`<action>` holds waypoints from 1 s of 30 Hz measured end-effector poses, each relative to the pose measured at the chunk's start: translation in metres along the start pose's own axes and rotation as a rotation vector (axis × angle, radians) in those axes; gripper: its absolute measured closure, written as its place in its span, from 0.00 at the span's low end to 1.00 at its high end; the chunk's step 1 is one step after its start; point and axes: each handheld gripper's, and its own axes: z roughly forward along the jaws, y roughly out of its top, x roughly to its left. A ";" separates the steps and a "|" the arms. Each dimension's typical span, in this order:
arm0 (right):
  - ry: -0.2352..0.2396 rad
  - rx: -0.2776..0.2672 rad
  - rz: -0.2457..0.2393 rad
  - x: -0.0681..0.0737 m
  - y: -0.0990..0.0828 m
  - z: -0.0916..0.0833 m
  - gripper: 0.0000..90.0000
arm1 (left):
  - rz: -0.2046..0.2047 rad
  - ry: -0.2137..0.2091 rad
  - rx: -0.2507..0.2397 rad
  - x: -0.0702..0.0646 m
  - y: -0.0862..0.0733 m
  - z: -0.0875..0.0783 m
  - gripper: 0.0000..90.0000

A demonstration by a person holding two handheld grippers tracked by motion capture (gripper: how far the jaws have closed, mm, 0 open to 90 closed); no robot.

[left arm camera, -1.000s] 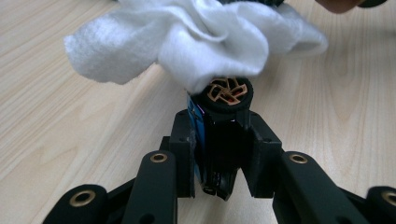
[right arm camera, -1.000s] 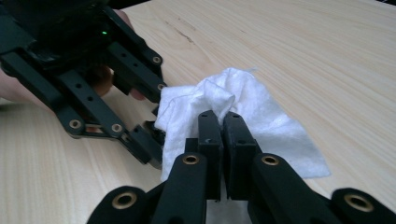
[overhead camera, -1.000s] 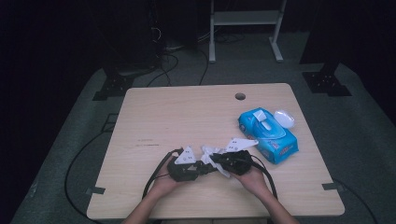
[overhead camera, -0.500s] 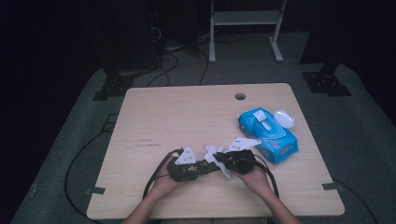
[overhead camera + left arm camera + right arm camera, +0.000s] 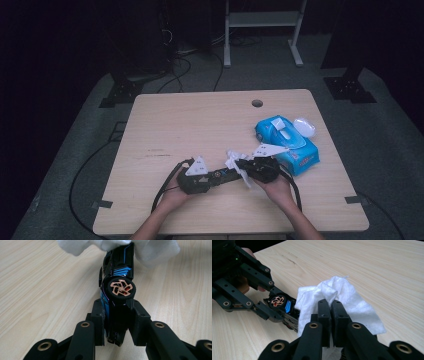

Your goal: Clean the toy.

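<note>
Rightward-shifted right gripper (image 5: 243, 170) pinches wipe (image 5: 342, 297); left gripper (image 5: 117, 315) clamps toy car (image 5: 118, 285) lengthwise, pointing away.

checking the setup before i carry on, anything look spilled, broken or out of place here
Nothing looks spilled or damaged. The toy car is held on its side off the table in the left gripper, so a wheel faces up; that fits wiping it with the white wipe in the right gripper. The wipes pack lies flat on the table.

Dim room w/ grey carpet (image 5: 90, 125); light wood table (image 5: 200, 125) centre, white metal frame (image 5: 262, 20) at 12 o'clock, black cables (image 5: 185, 65) at 11.
</note>
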 end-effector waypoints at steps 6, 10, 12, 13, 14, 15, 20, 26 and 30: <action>0.077 -0.009 -0.035 0.024 0.001 0.015 0.95 | 0.004 0.010 0.002 0.000 0.000 0.000 0.77; 0.028 -0.019 -0.042 0.015 -0.002 0.008 0.95 | -0.010 0.017 -0.007 0.002 -0.002 -0.002 0.77; -0.023 -0.018 -0.025 0.005 -0.003 0.000 0.95 | -0.012 0.023 -0.007 0.003 -0.003 -0.002 0.77; -0.047 -0.020 -0.021 0.000 -0.004 -0.003 0.95 | -0.012 0.024 -0.008 0.003 -0.003 -0.002 0.77; -0.056 -0.018 -0.011 -0.004 -0.004 -0.004 0.95 | -0.012 0.025 -0.009 0.003 -0.003 -0.002 0.76; -0.058 -0.018 -0.006 -0.005 -0.005 -0.005 0.95 | -0.011 0.027 -0.009 0.003 -0.003 -0.002 0.76; 0.014 -0.028 -0.026 0.010 -0.003 0.003 0.95 | -0.014 0.039 -0.007 0.005 -0.004 -0.004 0.76; -0.063 -0.024 0.001 -0.007 -0.006 -0.006 0.95 | -0.014 0.042 -0.007 0.006 -0.005 -0.004 0.76; -0.092 -0.028 0.012 -0.011 -0.006 -0.009 0.95 | -0.018 0.040 -0.011 0.006 -0.005 -0.004 0.76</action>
